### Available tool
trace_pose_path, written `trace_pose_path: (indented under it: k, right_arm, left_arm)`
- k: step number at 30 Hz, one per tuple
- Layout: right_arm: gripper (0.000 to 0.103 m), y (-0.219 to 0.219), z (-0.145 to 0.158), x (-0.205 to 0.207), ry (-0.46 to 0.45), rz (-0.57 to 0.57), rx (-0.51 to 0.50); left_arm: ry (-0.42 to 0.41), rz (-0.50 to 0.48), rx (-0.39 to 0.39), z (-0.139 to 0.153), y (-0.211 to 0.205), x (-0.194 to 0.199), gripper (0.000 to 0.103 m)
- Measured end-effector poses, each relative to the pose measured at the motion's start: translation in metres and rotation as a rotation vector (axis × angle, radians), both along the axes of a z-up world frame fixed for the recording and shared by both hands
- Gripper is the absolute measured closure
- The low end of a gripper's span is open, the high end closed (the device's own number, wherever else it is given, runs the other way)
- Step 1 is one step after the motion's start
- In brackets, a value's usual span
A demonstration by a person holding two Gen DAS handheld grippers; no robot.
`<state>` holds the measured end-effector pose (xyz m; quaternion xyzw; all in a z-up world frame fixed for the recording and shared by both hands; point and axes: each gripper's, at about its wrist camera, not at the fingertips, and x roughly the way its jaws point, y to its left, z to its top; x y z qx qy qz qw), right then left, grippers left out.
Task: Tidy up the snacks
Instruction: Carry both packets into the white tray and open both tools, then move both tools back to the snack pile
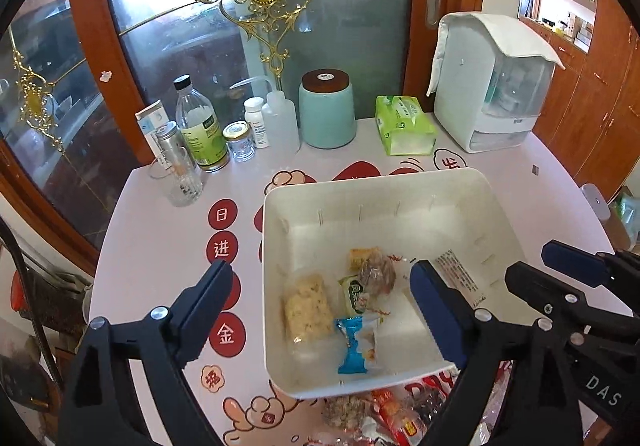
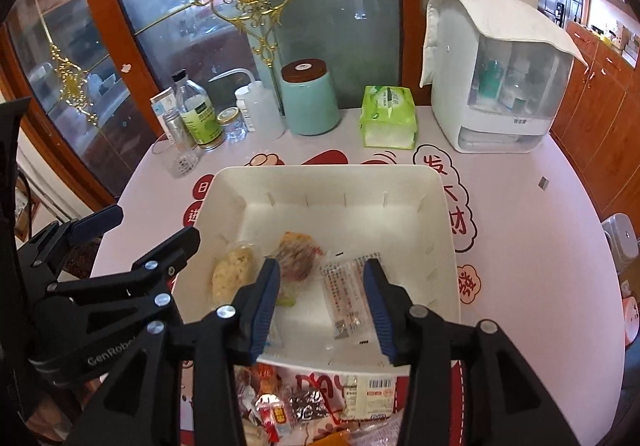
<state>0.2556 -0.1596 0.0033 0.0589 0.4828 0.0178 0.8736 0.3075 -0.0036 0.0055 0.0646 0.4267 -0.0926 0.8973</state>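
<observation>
A white bin (image 1: 400, 185) (image 2: 332, 173) stands on the pink table. Several wrapped snacks lie in it: a pale cracker pack (image 1: 308, 306) (image 2: 232, 274), a blue packet (image 1: 356, 346), a brown clear-wrapped piece (image 1: 376, 270) (image 2: 298, 258) and a clear printed packet (image 1: 460, 274) (image 2: 346, 294). My left gripper (image 1: 320, 278) (image 2: 156, 224) hangs open wide over the bin's left side, holding nothing. My right gripper (image 2: 322, 266) (image 1: 528, 260) is open above the printed packet, which lies on the bin floor between the pads, untouched. More loose snacks (image 1: 384, 414) (image 2: 312, 402) are piled on the table in front of the bin.
Along the back of the table stand a glass cup (image 1: 182, 181), several bottles (image 1: 200, 125), a teal jar (image 1: 328, 109), a green tissue pack (image 1: 404, 125) and a white dispenser (image 1: 488, 85). A glass door is behind them. The table's edge curves off on both sides.
</observation>
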Motion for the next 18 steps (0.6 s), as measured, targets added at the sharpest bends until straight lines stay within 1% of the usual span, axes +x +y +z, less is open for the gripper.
trace_pose_path:
  k: [9, 14, 18]
  right_arm:
    - [0.059, 0.002, 0.019, -0.038, -0.024, 0.022, 0.025]
    - [0.059, 0.002, 0.025, -0.066, -0.029, 0.031, 0.041]
    - [0.059, 0.001, 0.026, -0.091, -0.030, 0.037, 0.059]
  left_arm:
    - [-0.010, -0.003, -0.013, 0.014, 0.011, -0.047, 0.013]
    - [-0.008, -0.016, -0.012, 0.018, 0.014, -0.081, 0.013]
    - [-0.001, -0.024, -0.025, 0.018, 0.017, -0.110, 0.013]
